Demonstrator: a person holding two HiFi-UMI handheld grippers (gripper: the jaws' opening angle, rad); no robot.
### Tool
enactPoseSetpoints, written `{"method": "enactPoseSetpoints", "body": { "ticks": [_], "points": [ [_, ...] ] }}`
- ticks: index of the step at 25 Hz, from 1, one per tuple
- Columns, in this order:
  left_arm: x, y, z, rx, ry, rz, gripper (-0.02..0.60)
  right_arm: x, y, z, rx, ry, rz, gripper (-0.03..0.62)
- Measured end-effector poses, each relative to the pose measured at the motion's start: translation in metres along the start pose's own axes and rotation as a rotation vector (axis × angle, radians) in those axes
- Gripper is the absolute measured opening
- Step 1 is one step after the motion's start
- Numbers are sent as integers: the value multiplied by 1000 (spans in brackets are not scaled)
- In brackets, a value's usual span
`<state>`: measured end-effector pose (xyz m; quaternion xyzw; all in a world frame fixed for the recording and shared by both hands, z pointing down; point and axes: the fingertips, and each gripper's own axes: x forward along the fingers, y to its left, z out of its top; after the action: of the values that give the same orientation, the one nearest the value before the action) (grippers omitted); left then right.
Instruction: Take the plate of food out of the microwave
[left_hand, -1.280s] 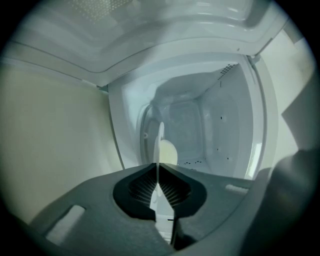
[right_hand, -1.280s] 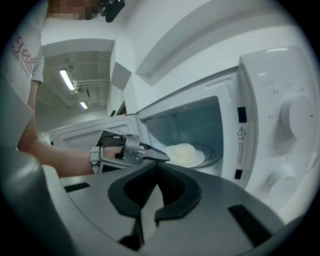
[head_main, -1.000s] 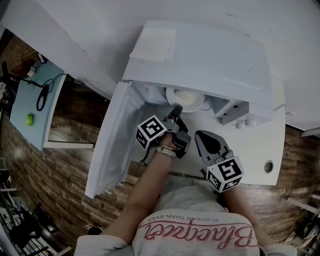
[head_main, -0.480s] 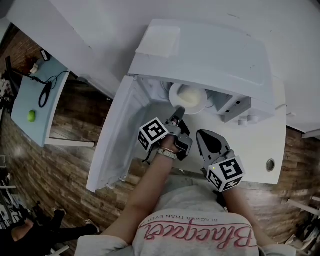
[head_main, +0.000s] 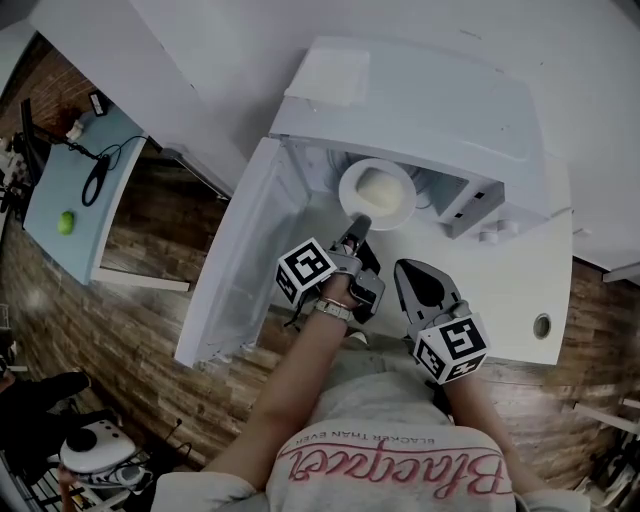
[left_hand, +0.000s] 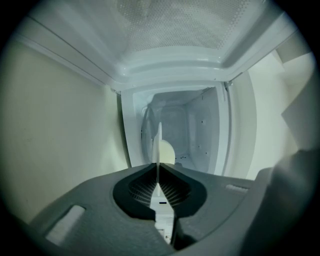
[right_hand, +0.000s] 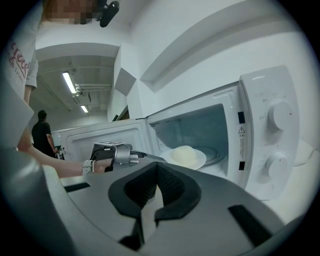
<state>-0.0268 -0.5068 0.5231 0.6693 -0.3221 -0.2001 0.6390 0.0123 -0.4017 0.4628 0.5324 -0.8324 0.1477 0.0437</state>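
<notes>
Left hand-held gripper (head_main: 357, 224) is clamped on the near rim of the plate (head_main: 348, 196). In the left gripper view the rim runs edge-on between the closed jaws. The plate sits straight ahead of this gripper, at the mouth of the open microwave (head_main: 430, 100). A pale mound of food (head_main: 381, 188) lies on it just beyond the jaws. The microwave door (head_main: 240, 260) is swung wide to this gripper's left.

Right hand-held gripper (head_main: 402, 270) is just to the right of the left one. Its jaws are together with nothing between them, short of the plate and not touching it. Control knobs (right_hand: 280, 115) are ahead to its right. White tabletop (head_main: 520, 290) lies beneath.
</notes>
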Motion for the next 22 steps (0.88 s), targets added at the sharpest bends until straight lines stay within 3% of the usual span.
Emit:
{"method": "enactPoseSetpoints", "body": {
  "ticks": [22],
  "points": [
    [-64,-15,-7,-17,-50,-57,20,-28,47,0,-42,-27,22,11]
  ]
}}
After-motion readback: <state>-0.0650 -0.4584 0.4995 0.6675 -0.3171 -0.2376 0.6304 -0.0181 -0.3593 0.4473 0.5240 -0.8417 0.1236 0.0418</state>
